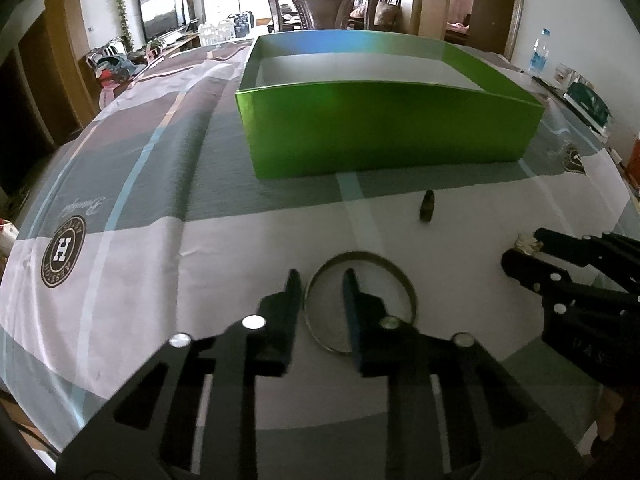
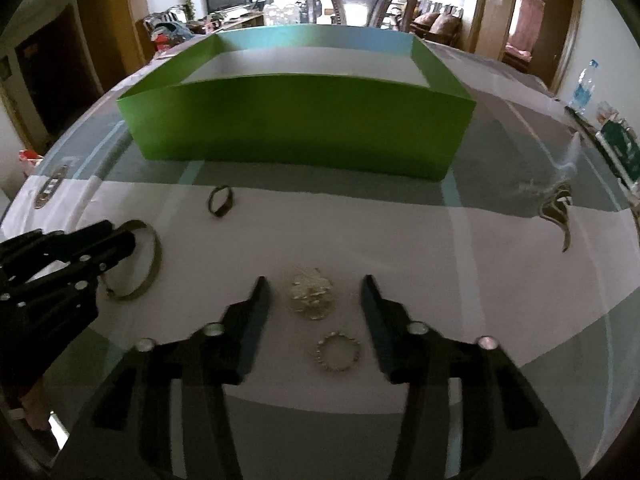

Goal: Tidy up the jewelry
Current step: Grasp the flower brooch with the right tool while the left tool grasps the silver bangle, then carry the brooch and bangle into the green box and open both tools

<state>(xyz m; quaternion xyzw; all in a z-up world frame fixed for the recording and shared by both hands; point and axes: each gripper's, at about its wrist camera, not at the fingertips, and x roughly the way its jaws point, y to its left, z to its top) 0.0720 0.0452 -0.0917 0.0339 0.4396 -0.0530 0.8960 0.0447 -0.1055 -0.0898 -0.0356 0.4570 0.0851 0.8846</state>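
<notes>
One thin brass-toned bangle [image 1: 360,304], unclasped

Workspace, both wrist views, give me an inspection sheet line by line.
Surface: table under a grey, white and blue patterned cloth.
Job's things: open green cardboard box; gold bangle, small dark ring, glittery silver brooch, beaded silver ring, all lying on the cloth outside the box.
Clutter: plastic water bottle at the far edge.
Grippers: left gripper open, straddling the bangle's rim; right gripper open around the brooch.
Cables: nothing seen.
Surroundings: carved wooden chair, television.
</notes>
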